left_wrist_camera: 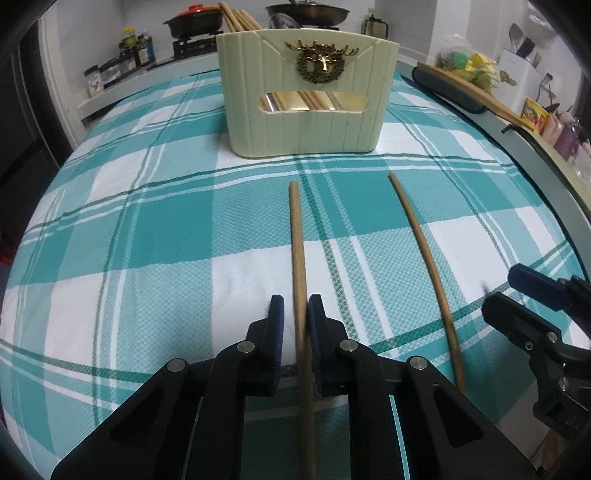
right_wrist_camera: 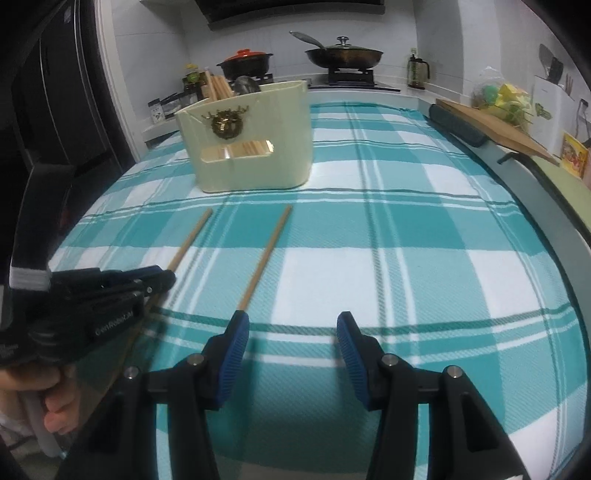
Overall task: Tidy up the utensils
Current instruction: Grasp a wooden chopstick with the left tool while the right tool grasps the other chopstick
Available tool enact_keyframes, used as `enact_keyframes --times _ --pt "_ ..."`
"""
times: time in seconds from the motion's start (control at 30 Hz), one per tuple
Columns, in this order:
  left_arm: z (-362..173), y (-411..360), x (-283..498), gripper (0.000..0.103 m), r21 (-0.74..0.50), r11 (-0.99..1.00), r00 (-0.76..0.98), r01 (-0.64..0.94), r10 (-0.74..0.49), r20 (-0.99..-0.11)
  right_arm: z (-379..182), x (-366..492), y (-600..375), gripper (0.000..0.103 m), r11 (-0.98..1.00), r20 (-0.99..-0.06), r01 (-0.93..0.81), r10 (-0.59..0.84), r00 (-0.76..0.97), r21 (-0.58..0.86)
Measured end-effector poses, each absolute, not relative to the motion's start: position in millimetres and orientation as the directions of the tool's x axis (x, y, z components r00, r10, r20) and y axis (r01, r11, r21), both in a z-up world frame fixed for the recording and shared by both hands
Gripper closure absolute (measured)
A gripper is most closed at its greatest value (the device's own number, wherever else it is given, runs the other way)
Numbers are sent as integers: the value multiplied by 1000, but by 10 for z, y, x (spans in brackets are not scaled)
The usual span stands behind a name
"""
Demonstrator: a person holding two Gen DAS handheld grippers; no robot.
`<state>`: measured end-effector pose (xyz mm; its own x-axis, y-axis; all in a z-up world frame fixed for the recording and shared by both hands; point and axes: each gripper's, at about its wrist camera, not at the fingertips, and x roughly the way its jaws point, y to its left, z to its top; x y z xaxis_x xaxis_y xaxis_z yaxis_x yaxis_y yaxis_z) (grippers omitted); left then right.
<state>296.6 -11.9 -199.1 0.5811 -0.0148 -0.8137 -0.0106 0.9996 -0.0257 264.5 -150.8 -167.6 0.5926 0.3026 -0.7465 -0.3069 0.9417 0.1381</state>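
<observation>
Pinching one wooden chopstick (left_wrist_camera: 299, 258) between closed pads, the left gripper (left_wrist_camera: 295, 314) sits nearest; the right gripper (right_wrist_camera: 291, 332) gapes empty beside a second chopstick (right_wrist_camera: 264, 258) (flat on checked cloth (left_wrist_camera: 147, 221)). Beyond stands the cream holder (left_wrist_camera: 306, 103), unobstructed.

**Two loose chopsticks before a cream holder**

A cream ribbed plastic utensil holder (left_wrist_camera: 306, 122) stands upright on the teal-and-white checked cloth, its front bearing a brass deer-head emblem above a long slot-shaped window. Several light wooden chopsticks (left_wrist_camera: 240, 18) lean out of its top at the left, their lower parts showing through the window, and a dark grey utensil head rises beside them.

In front of it, apart from its base, two slender light wooden chopsticks lie on the cloth, roughly parallel, ends pointing toward the holder. The left chopstick (left_wrist_camera: 297, 236) is clamped near its close end; the right chopstick (left_wrist_camera: 424, 247) lies free beside it.
</observation>
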Motion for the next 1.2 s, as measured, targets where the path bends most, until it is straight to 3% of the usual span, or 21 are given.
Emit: enact_keyframes --times 0.37,0.5,0.6,0.63,1.13,1.2 --pt "-2017 62 2860 90 -20 999 587 -35 4 -810 -1860 2860 -993 54 906 -808 -414 310 501 91" --pt "-2021 61 2846 90 -19 999 590 -33 4 -807 -1906 2793 -917 70 901 -815 -433 244 526 -10" --pt "-2025 69 2831 90 -21 999 592 -33 3 -806 -1884 2776 -952 91 908 -818 -417 208 536 -42" --pt "-2025 69 2832 91 -20 999 592 -33 3 -806 -1880 2776 -975 93 912 -819 -408 195 539 -52" --pt "-2023 306 2390 92 -69 998 580 -6 -53 -813 -1858 2478 -1650 96 956 -833 -276 69 549 -103" --pt "-2011 377 2316 81 -106 994 570 1 -88 -817 -1848 2426 -1739 95 958 -837 -270 74 542 -91"
